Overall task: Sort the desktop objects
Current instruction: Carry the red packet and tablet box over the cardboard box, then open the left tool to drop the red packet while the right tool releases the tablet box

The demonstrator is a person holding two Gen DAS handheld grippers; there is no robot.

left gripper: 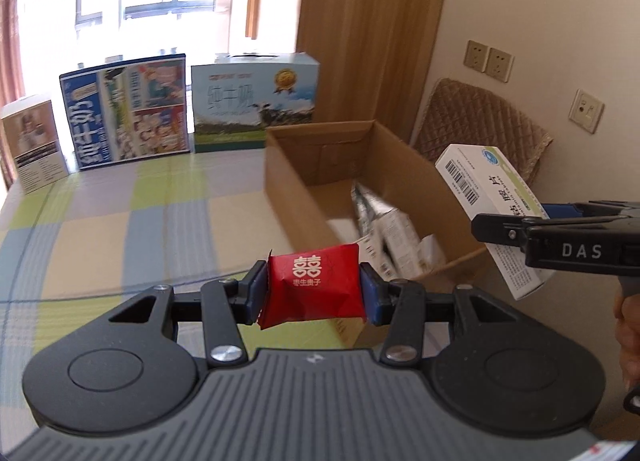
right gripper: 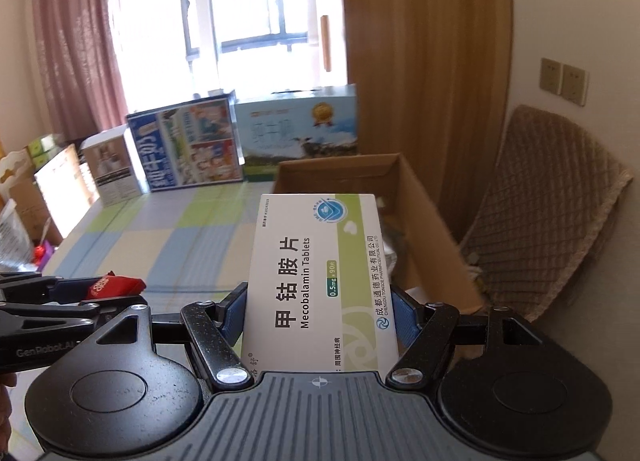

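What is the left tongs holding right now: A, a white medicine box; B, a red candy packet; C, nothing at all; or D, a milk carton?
B: the left tongs are shut on a red candy packet with white characters, pinched between the blue pads, while the white medicine box sits in the right tongs.

Your left gripper (left gripper: 314,289) is level, pads clamped on sth red. Right gripper (right gripper: 320,313), just right of it, also level and clamped on a box.
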